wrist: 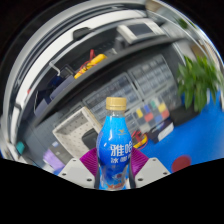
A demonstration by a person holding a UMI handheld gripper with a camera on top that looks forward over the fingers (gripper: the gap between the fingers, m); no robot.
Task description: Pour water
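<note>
Gripper (pixel 115 176) fingers sit at the bottom centre of the frame, pale grey with dark edges, one on each side of a blue plastic bottle (pixel 114 145). Whether they press on the bottle or merely flank it cannot be told, because their tips are cut off by the dark lower border. That bottle stands upright between them, in the lower middle of the frame; it has a yellow-tan screw cap (pixel 116 102) and a bright blue label with white characters. Just behind it, to the lower left, lies a flat grey tray-like object (pixel 77 130) on the dark tabletop (pixel 45 140). To the right of the bottle sits a box with multicoloured squares (pixel 158 122). Farther back, at the right of the frame, stands a green leafy plant (pixel 198 80). Across the upper left runs a long dark desk surface with a small yellow and red item (pixel 88 68) on it.
</note>
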